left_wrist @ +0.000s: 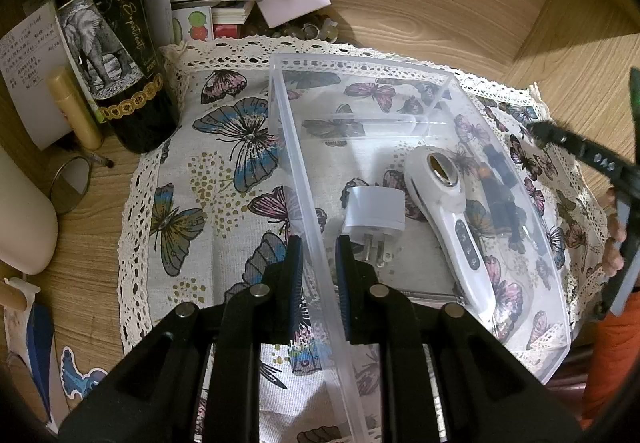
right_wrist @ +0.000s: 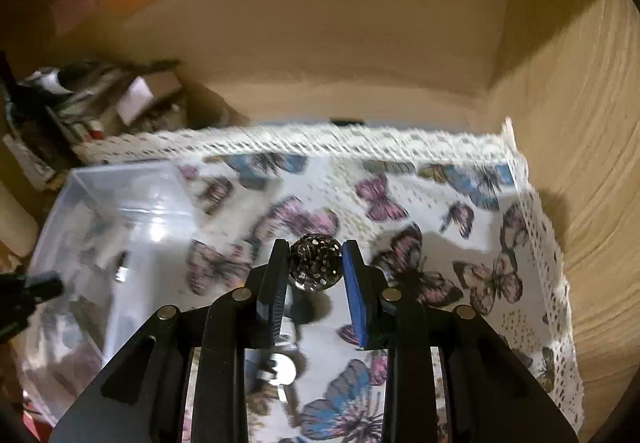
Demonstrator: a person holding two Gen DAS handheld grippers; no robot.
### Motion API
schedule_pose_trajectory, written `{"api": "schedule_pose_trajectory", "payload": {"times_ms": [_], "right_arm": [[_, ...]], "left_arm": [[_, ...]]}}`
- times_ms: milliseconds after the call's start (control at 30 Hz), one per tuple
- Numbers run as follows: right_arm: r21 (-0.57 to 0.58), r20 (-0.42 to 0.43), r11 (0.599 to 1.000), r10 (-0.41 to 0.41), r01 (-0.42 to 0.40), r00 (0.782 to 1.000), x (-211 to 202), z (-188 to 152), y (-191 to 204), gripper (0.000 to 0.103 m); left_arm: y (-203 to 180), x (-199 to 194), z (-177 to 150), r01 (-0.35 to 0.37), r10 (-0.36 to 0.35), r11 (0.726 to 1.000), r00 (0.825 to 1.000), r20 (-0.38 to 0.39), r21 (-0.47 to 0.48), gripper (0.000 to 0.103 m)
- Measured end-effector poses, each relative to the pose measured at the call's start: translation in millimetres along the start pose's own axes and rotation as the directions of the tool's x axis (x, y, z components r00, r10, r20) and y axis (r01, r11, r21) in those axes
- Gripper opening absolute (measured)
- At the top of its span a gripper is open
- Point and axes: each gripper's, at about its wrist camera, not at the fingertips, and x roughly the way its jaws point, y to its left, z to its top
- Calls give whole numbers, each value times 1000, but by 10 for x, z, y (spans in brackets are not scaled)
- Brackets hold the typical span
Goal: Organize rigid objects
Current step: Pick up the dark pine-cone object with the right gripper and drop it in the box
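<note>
Item: clear plastic bin (left_wrist: 400, 91), taken as the landmark, set on a butterfly-print cloth (left_wrist: 224, 171) over a wooden surface.

Inside the bin: a white plug adapter (left_wrist: 374, 213) and, beside it, a white handheld device (left_wrist: 448, 203); dark small pieces are seen along the far wall, too unclear to be named.

Left gripper (left_wrist: 318, 243): its fingers are placed either side of the bin's near wall, narrowly apart; whether the wall is actually pinched cannot be told.

Right gripper (right_wrist: 316, 263): closed on a dark speckled ball (right_wrist: 316, 263), held above the cloth to the right of the bin, outside it. This view is blurred.

Behind the bin, to its left: a wine bottle (left_wrist: 108, 39) and stacked papers.

Risks, as judged: the ball is round and gripped only at two sides, so it may be squeezed out and rolled off the cloth. If the bin is not steadied, it may be nudged or tipped on the drop.
</note>
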Motion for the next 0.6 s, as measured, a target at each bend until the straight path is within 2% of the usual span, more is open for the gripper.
{"api": "schedule_pose_trajectory", "payload": {"times_ms": [167, 333, 500, 600], "right_arm": [[-65, 47, 996, 56, -53, 997, -115, 124, 273, 25], [-145, 55, 983, 120, -111, 991, -144, 136, 611, 25], [-206, 23, 962, 190, -181, 982, -128, 43, 905, 25], [-251, -38, 943, 216, -218, 976, -46, -47, 1064, 25]], "left_arm": [[2, 3, 3, 0, 0, 1000, 1000, -1, 0, 16], [-2, 2, 3, -3, 3, 1000, 1000, 0, 2, 16], [-2, 2, 3, -2, 2, 1000, 1000, 0, 2, 16], [-5, 2, 2, -2, 2, 1000, 1000, 1, 2, 16]]}}
